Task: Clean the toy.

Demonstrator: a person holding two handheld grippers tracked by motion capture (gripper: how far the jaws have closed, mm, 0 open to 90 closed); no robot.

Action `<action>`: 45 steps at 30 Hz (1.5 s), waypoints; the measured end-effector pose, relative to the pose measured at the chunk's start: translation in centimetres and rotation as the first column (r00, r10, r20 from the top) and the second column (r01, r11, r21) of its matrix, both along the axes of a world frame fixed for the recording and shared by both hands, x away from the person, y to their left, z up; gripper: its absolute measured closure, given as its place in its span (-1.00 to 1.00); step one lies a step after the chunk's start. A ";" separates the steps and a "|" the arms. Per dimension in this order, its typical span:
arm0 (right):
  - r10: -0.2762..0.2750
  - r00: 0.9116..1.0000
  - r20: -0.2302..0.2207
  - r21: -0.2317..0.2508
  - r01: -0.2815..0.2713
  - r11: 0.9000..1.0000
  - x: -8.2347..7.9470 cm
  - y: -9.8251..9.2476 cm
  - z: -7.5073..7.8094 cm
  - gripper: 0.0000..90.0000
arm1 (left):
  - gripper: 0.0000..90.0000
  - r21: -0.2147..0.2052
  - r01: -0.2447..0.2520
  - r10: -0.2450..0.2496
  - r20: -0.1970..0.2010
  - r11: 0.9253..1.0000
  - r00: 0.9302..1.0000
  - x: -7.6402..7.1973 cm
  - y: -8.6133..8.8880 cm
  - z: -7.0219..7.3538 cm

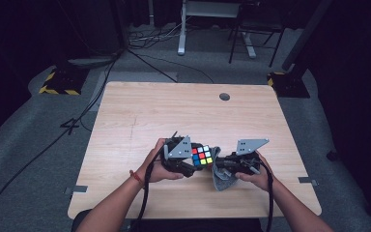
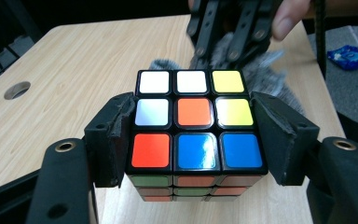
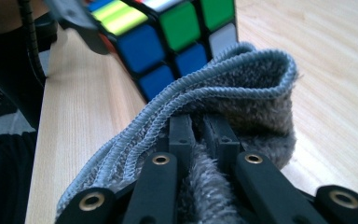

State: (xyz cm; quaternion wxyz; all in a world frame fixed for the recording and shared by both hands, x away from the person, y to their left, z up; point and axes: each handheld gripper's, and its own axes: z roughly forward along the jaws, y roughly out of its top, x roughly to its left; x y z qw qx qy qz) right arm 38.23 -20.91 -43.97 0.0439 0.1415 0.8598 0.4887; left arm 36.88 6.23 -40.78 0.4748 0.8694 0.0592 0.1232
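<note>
Two claws are busy: the left claw (image 2: 193, 140) clamps the stiff, slippery cube (image 2: 193, 126) by opposite sides, the right claw (image 3: 198, 135) pinches the soft cloth (image 3: 242, 88) by a fold.

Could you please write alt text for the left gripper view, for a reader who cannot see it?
A puzzle cube is clamped between the left gripper's two black jaws above a light wooden table; its top face shows white, yellow, orange, red and blue squares. Just behind it, the right gripper holds a grey cloth.

Left claw (image 2: 193, 140) clamped on puzzle cube (image 2: 194, 133), grey cloth (image 2: 270, 77) behind
</note>
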 end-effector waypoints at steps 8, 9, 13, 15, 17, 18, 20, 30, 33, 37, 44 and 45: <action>-0.013 0.997 0.073 0.085 0.007 0.996 -0.6 -0.4 2.1 0.85 | -0.24 0.016 0.037 -0.036 -0.022 0.999 0.999 -0.3 -0.7 -0.5; -0.023 0.997 0.071 0.097 0.016 0.995 -0.5 -0.5 2.1 0.85 | -0.24 0.023 0.033 -0.033 -0.016 0.999 0.999 -0.4 -0.8 -0.5; -0.047 0.996 0.073 0.068 0.042 0.997 -0.3 -0.2 1.8 0.85 | -0.23 0.019 0.036 -0.035 -0.016 0.999 0.999 -0.5 -0.8 -0.5; -0.052 0.997 0.064 0.045 0.049 0.998 -0.1 -0.1 1.5 0.85 | -0.24 0.006 0.045 -0.045 -0.012 0.999 0.999 -0.5 -0.7 -0.3; -0.054 0.997 0.048 0.025 0.052 0.998 0.1 0.0 1.0 0.85 | -0.23 0.005 0.037 -0.037 -0.003 0.999 0.999 -0.6 -0.6 -0.1; -0.050 0.998 0.042 0.005 0.050 0.999 0.1 0.0 0.8 0.85 | -0.24 0.003 0.033 -0.033 0.004 0.999 0.999 -0.5 -0.5 0.0; -0.038 0.999 0.025 -0.019 0.039 0.999 0.1 0.2 0.3 0.85 | -0.23 -0.007 0.027 -0.027 -0.003 1.000 1.000 -0.2 -0.1 0.1; -0.002 0.997 0.078 0.028 0.000 1.000 -1.2 0.2 2.0 0.85 | -0.24 0.004 0.024 -0.024 -0.024 1.000 0.999 0.5 0.1 -0.6; -0.025 0.996 0.091 0.048 0.021 0.999 -1.0 -0.2 2.3 0.85 | -0.24 0.012 0.063 -0.063 -0.028 0.998 0.998 -0.2 -0.5 -0.6; -0.057 0.993 0.101 0.054 0.052 0.997 -0.7 -0.5 2.5 0.85 | -0.24 0.009 0.088 -0.088 -0.017 0.996 0.996 -0.8 -1.1 -0.5; -0.061 0.995 0.081 -0.020 0.063 0.998 -0.5 0.0 1.3 0.85 | -0.24 -0.060 0.068 -0.069 -0.009 0.996 0.998 -0.7 0.0 0.2; -0.054 0.996 0.073 -0.021 0.056 0.998 -0.6 0.0 1.4 0.85 | -0.23 -0.059 0.063 -0.063 -0.010 0.996 0.998 -0.6 0.0 0.2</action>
